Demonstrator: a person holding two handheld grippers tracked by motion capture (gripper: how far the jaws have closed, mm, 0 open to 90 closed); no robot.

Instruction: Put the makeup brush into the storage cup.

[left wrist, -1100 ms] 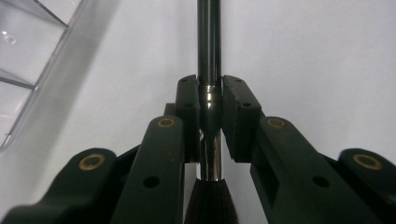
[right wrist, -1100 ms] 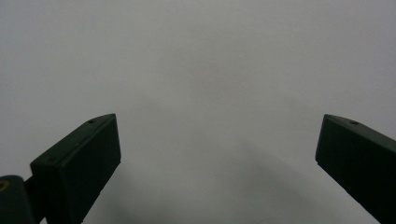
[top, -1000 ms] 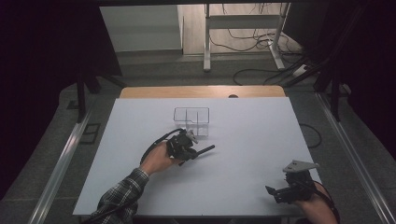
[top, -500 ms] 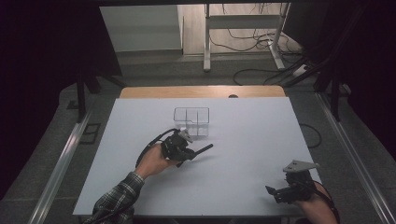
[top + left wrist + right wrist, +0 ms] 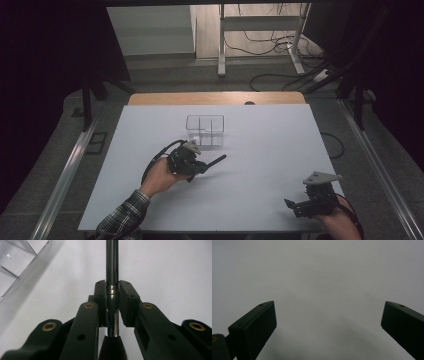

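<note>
My left gripper (image 5: 199, 166) is near the middle of the white table (image 5: 260, 150), just in front of a clear divided box (image 5: 205, 130). It is shut on a brush. The brush's black handle (image 5: 216, 161) sticks out past the jaws to the right. In the left gripper view the jaws pinch the brush (image 5: 112, 290) where the handle meets its silver ferrule (image 5: 111, 325). Dark bristles show at the bottom edge, and the clear box (image 5: 15, 262) is at the upper left. My right gripper (image 5: 290, 205) rests at the table's near right corner, open and holding nothing (image 5: 329, 315).
The table's wooden far edge (image 5: 215, 98) lies behind the box. Metal rails (image 5: 65, 175) run along both sides of the table. A desk frame (image 5: 260, 30) and cables (image 5: 270, 80) are on the floor beyond.
My left gripper has drifted slightly to the left with the brush still in it. The right gripper has not moved.
</note>
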